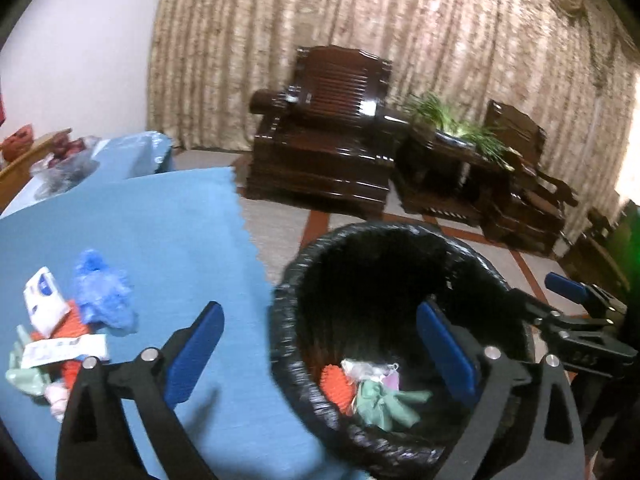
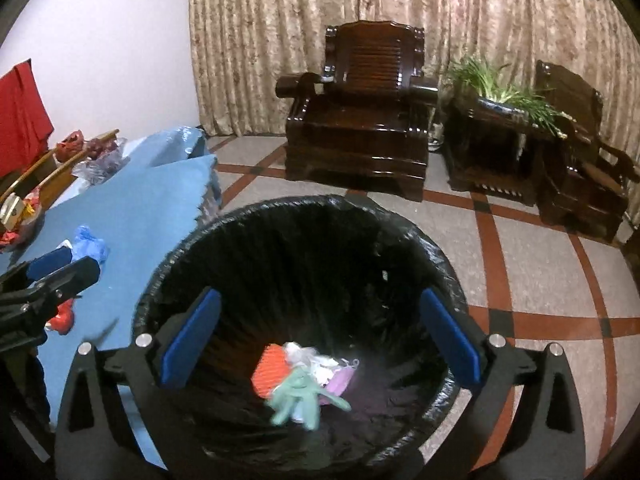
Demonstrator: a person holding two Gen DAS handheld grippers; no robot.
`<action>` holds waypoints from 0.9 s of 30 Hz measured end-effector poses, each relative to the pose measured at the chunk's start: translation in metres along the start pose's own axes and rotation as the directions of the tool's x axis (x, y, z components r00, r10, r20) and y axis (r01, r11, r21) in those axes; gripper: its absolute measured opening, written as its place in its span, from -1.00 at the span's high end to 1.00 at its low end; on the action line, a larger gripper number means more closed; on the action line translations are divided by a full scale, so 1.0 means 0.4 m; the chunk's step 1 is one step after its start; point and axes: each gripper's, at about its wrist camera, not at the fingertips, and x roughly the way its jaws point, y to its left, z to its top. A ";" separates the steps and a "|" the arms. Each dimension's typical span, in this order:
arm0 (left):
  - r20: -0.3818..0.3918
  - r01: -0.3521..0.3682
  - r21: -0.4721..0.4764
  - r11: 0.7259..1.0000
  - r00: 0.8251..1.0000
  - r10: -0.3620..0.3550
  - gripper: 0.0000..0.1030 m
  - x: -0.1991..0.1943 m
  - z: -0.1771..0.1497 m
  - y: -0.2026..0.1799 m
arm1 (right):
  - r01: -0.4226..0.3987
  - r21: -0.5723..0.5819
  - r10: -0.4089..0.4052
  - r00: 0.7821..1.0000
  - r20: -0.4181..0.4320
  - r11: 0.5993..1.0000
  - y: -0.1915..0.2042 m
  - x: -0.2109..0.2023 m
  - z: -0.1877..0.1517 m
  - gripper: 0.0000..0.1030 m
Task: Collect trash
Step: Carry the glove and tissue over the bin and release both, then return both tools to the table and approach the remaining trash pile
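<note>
A black-lined trash bin [image 2: 180, 276] stands beside the blue-covered table [image 1: 168, 232]. In the bin lie a green glove [image 2: 298, 398], an orange piece [image 2: 270, 370] and white and purple scraps. My right gripper [image 2: 318, 344] is open and empty above the bin's mouth. My left gripper [image 1: 320, 350] is open and empty, straddling the table edge and the bin's rim [image 1: 288, 280]. On the table lie a blue glove [image 1: 102, 290], a white packet [image 1: 42, 300], orange and green scraps [image 1: 70, 370]. The right gripper also shows in the left wrist view [image 1: 576, 300].
Dark wooden armchairs [image 2: 360, 112] and a side table with a green plant [image 2: 500, 92] stand by the curtain. Tiled floor [image 2: 540, 280] lies right of the bin. Bags and a basket [image 1: 60, 156] sit at the table's far end.
</note>
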 end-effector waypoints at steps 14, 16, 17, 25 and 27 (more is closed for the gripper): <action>0.051 -0.212 -0.041 0.976 0.975 0.214 -0.85 -0.136 -0.051 0.179 | -0.151 -0.058 0.151 0.989 -0.005 0.987 0.169 -0.002 0.092 -0.89; 0.053 -0.256 -0.049 0.966 0.965 0.258 -0.85 -0.159 -0.068 0.212 | -0.179 -0.070 0.178 0.984 -0.011 0.981 0.210 0.006 0.094 -0.89; 0.055 -0.272 -0.052 0.961 0.960 0.275 -0.85 -0.166 -0.075 0.223 | -0.187 -0.075 0.186 0.982 -0.012 0.980 0.227 0.008 0.090 -0.89; 0.023 -0.403 -0.123 0.907 0.912 0.409 -0.81 -0.229 -0.135 0.373 | -0.277 -0.137 0.276 0.961 -0.024 0.951 0.375 0.043 0.090 -0.88; 0.009 -0.422 -0.145 0.895 0.904 0.427 -0.78 -0.236 -0.149 0.407 | -0.295 -0.160 0.295 0.955 -0.026 0.942 0.425 0.054 0.086 -0.88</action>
